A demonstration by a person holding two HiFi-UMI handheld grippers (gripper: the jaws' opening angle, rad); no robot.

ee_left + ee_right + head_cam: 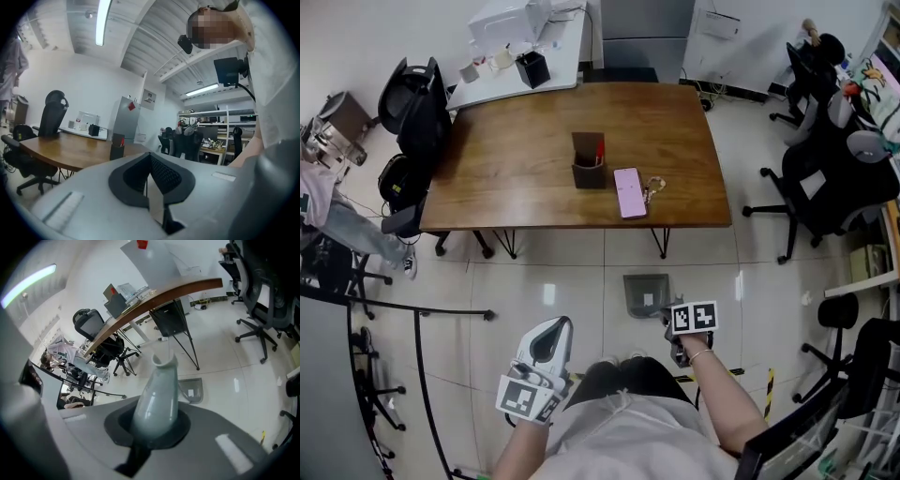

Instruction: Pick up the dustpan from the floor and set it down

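Observation:
The grey dustpan (645,292) lies flat on the pale floor tiles in front of the wooden table, a white label on its pan. My right gripper (678,351) hangs just right of and nearer than the pan, pointing steeply down. In the right gripper view it (152,427) is shut on a pale grey-green handle (157,399), with the pan (193,391) on the floor right behind it. Where handle and pan join is hidden. My left gripper (547,341) hovers to the left, held level, well away from the dustpan. Its jaws (151,183) are shut with nothing between them.
The brown table (516,159) carries a pen holder (589,161) and a pink phone (629,192). Black office chairs (825,187) stand at the right, others (417,108) at the left. A black rail (422,314) runs along the left, near a seated person (342,220).

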